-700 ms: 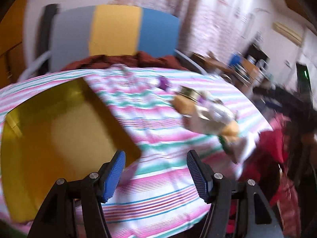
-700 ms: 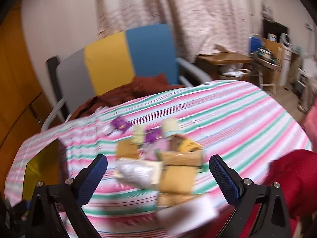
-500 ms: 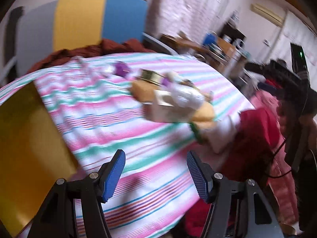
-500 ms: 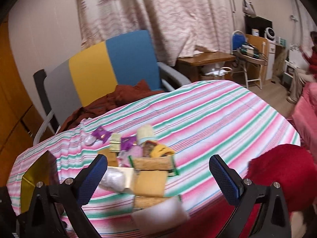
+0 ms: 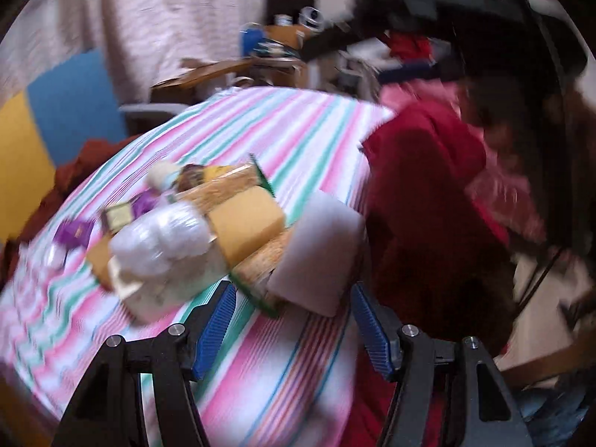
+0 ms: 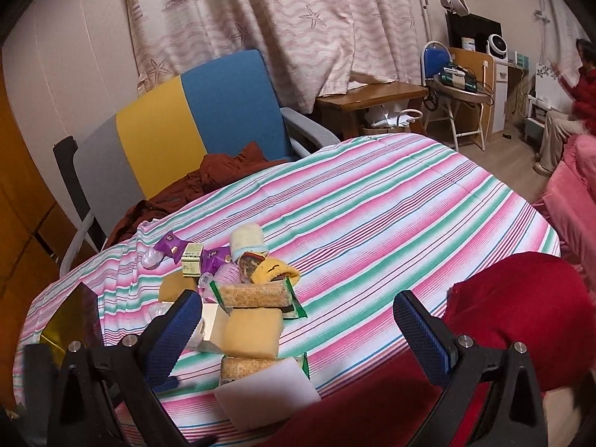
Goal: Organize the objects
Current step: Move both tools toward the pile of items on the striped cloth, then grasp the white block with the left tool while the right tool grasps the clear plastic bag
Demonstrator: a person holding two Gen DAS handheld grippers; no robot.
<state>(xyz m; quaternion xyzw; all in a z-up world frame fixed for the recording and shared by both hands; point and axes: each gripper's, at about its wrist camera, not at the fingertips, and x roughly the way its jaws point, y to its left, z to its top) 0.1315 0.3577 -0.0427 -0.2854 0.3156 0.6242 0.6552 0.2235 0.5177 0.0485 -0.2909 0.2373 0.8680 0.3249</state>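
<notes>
left gripper [image 5: 292, 320] and right gripper [image 6: 298, 326]: jaws spread, both empty, above the striped bench [image 6: 372, 216]. pile of objects [image 6: 238, 290] lies just ahead of both jaws; white block [image 6: 266, 395] nearest, between the right jaws; yellow sponge [image 6: 253, 333] just beyond it.

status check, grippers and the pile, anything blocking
Left gripper open, empty. Right gripper open, empty. Pile of snacks untouched on striped cloth, white block nearest. Nothing blocking.
</notes>
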